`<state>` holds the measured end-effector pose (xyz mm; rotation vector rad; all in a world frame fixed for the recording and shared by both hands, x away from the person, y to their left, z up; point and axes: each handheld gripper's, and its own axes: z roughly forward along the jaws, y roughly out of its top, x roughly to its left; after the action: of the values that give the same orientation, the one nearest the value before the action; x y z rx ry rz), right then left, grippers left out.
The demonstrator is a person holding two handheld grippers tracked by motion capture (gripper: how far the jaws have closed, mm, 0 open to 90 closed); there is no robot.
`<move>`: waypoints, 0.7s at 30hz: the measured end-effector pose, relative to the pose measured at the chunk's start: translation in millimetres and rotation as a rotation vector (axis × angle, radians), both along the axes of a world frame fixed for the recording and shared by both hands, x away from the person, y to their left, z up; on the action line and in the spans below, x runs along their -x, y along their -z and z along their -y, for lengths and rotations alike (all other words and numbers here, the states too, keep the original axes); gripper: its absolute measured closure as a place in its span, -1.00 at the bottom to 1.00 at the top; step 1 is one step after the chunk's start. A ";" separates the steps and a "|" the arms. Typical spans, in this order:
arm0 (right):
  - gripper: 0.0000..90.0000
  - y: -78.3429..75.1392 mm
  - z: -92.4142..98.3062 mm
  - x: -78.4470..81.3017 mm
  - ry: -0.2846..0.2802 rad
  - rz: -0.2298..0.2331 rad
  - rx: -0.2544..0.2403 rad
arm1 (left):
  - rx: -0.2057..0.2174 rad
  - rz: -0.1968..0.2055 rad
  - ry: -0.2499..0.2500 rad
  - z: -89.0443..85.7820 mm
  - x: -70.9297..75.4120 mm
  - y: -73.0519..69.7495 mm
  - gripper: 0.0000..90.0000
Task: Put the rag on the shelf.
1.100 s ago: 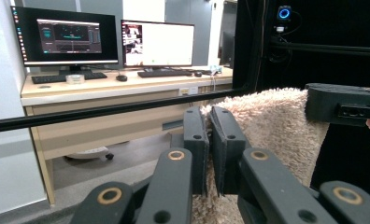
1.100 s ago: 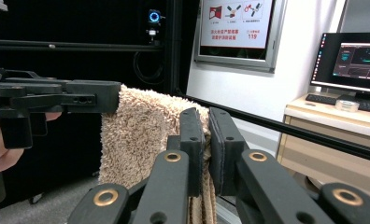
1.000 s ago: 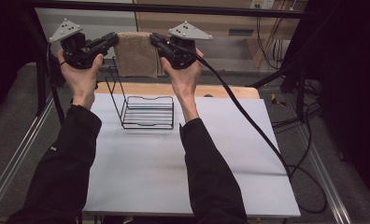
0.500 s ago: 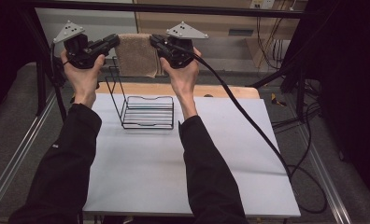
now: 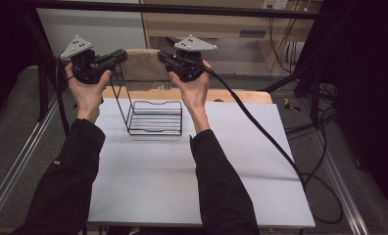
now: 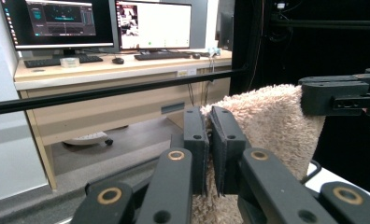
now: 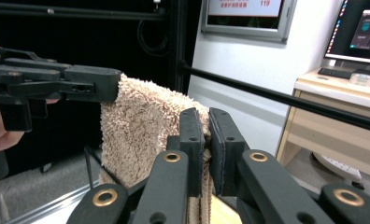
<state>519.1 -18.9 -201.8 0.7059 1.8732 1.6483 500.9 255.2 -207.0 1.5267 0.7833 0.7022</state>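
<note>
A beige towel (image 5: 142, 68) hangs stretched between my two grippers, above the far edge of the table. My left gripper (image 5: 122, 56) is shut on its left top corner, my right gripper (image 5: 162, 55) on its right top corner. In the left gripper view the pile of the towel (image 6: 267, 121) is pinched between the two black jaws, and the other gripper (image 6: 342, 95) holds the far corner. The right gripper view shows the same towel (image 7: 141, 121) clamped in its jaws. A black wire rack (image 5: 155, 117) stands on the table below the towel.
The white table (image 5: 202, 176) runs toward me from the rack. A wooden strip (image 5: 241, 95) lines its far edge. A thick black cable (image 5: 260, 127) trails from the right gripper across the table's right side. A desk with monitors (image 6: 103, 23) stands beyond.
Both hands and the towel have sunk a little toward the rack; the left hand came down more. The grips on the towel are unchanged.
</note>
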 end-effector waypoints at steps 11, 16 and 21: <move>0.88 8.6 -0.2 4.1 -0.010 -0.017 0.036 | -0.009 -0.010 0.021 -2.8 8.1 12.9 0.88; 0.88 10.8 0.8 6.6 -0.017 -0.020 0.042 | -0.018 -0.006 0.030 -2.7 13.7 14.7 0.88; 0.86 12.7 2.3 12.6 -0.028 -0.027 0.055 | -0.036 -0.017 0.043 -4.4 19.0 16.6 0.88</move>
<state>506.5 -21.2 -214.5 0.6852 1.9475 1.6059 481.9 259.6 -223.7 1.5795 0.7523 0.6759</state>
